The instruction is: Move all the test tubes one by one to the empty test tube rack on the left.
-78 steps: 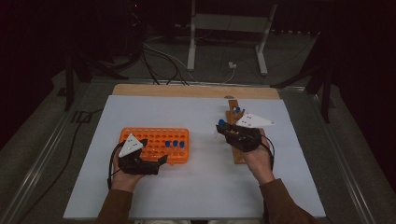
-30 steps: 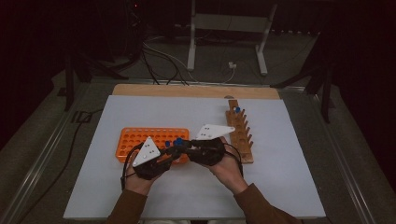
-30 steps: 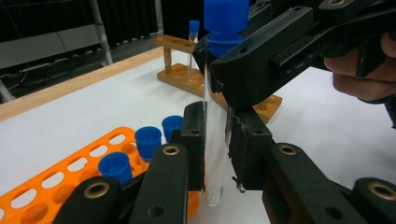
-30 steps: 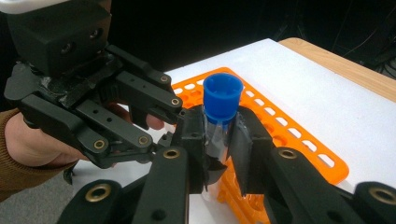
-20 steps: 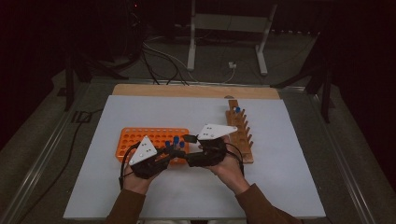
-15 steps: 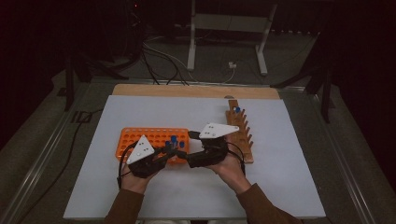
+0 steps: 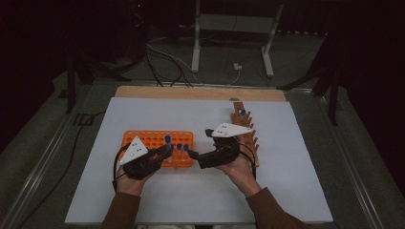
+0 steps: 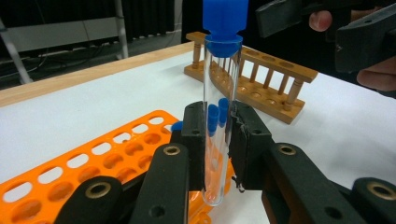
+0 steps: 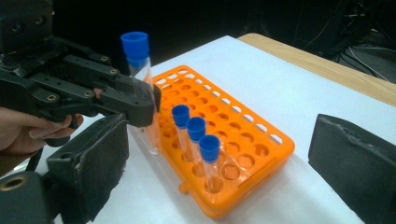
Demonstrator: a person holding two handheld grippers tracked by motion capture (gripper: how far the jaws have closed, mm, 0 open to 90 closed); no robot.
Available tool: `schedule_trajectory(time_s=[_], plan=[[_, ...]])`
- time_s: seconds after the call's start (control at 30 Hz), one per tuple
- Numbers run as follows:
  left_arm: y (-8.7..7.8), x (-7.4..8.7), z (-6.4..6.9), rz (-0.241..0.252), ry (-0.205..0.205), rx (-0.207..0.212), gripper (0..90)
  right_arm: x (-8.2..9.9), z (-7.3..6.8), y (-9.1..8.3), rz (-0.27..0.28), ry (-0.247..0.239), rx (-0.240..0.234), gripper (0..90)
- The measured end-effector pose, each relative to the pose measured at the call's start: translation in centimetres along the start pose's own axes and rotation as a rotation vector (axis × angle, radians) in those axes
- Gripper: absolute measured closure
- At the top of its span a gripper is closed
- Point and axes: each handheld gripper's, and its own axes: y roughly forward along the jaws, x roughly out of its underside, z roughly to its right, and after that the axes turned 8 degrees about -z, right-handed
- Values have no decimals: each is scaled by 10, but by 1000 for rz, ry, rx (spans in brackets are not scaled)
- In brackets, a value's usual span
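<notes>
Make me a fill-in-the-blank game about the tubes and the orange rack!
1. The left gripper is shut on a clear tube with a ____ cap.
2. ____ capped tubes stand in a row in the orange rack.
3. The right gripper's jaws stand ____, with nothing between them.
4. The other rack, near the right hand, is made of ____.

Missing words: blue; three; open; wood
</notes>
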Motion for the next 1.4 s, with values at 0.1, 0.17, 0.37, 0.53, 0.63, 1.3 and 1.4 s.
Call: schedule_trajectory(time_s=[0.1,0.17,0.37,0.53,0.63,1.3,1.4], plan=[[-1,1,-2,2,-7,-9,778,1,4,-3,6,6,17,34],[-2,2,-5,3,-12,-18,778,3,6,-4,8,11,22,29],[-2,6,-9,1,-15,-56,778,8,13,-9,16,30,38,29],[4,12,-13,-11,-23,-77,778,12,17,-14,20,28,62,29],[7,14,-15,-15,-27,-89,778,17,21,-17,16,30,77,29],[26,27,-19,-130,-21,-113,777,39,42,-38,34,69,129,30],[27,29,-20,-152,-17,-114,777,42,44,-41,38,77,130,29]])
